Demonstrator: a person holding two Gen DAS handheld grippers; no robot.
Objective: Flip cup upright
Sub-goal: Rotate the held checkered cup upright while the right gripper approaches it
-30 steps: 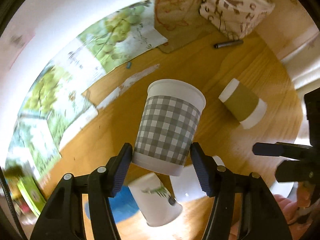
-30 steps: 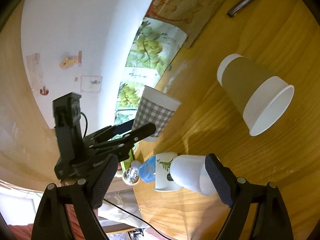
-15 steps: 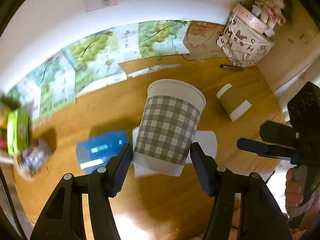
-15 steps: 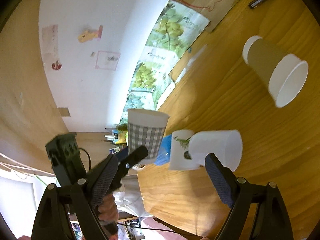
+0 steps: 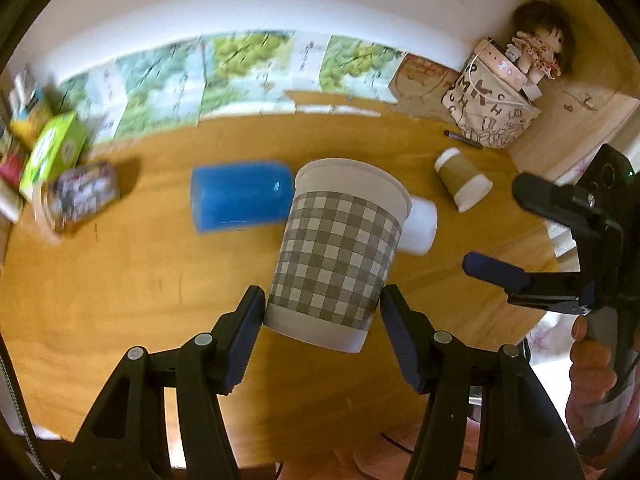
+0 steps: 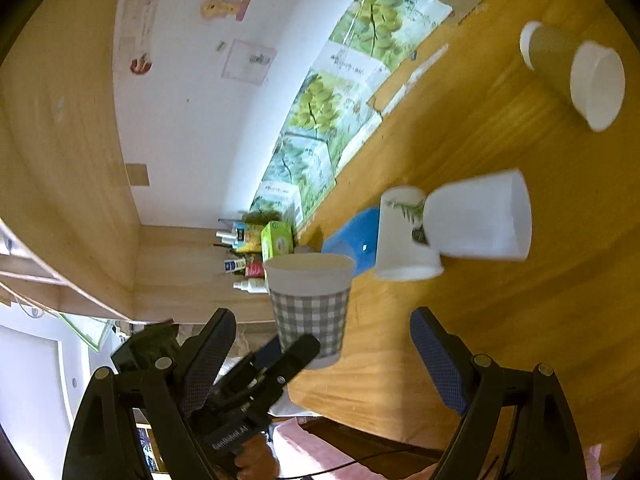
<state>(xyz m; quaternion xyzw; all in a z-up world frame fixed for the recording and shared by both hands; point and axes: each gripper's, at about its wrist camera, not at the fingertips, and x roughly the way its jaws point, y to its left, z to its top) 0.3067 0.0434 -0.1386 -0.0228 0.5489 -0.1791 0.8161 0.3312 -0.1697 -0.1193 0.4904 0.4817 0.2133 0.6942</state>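
The left gripper (image 5: 322, 312) has its fingers (image 5: 244, 332) closed on the base of the checked cup (image 5: 340, 252), which is held mouth up, tilted slightly to the right, above the worktop (image 5: 120, 280); the right wrist view shows the same cup (image 6: 310, 300) clear of the wood with its rim uppermost. The right gripper (image 6: 320, 356) hangs at the right edge of the worktop with its fingers (image 6: 438, 364) spread wide and nothing between them. Behind the checked cup a blue cup (image 5: 240, 196) lies on its side to the left, and a white cup (image 5: 420, 226) lies on its side to the right, partly hidden. In the right wrist view a leaf-print cup (image 6: 404, 236) stands mouth down, touching the white cup (image 6: 480, 216). Farther right a brown cup (image 5: 462, 178) lies on its side, apart from the rest. A lettered bag (image 5: 490, 110) with a doll (image 5: 538, 46) on top sits in the far right corner, and a pen (image 5: 462, 139) lies just near of it. Green boxes (image 5: 52, 148) crowd the far left.
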